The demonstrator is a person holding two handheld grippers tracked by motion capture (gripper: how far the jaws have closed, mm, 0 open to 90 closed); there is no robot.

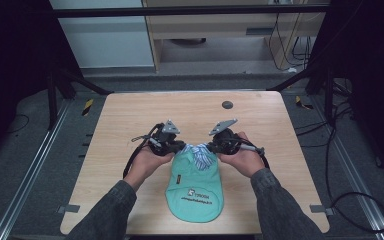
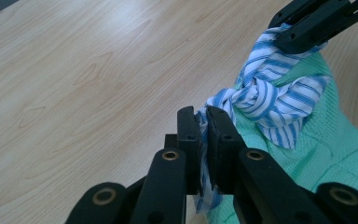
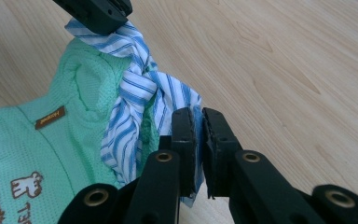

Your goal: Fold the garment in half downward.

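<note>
A mint green knitted garment (image 1: 194, 191) with a printed logo lies on the wooden table (image 1: 130, 125), its far end lifted. A blue and white striped cloth (image 1: 200, 153) is knotted at that lifted end. My left gripper (image 1: 182, 146) pinches one end of the striped cloth (image 2: 265, 95), jaws shut on it (image 2: 204, 140). My right gripper (image 1: 211, 147) pinches the other end of the striped cloth (image 3: 140, 102), jaws shut on it (image 3: 198, 140). The two grippers face each other across the knot, a little above the table. In the right gripper view a brown label (image 3: 49, 117) sits on the green garment (image 3: 37, 154).
A small dark round disc (image 1: 227, 104) lies on the far side of the table. Bare wood spreads left, right and beyond the garment. Black frame bars and cables stand around the table, with cabinets behind.
</note>
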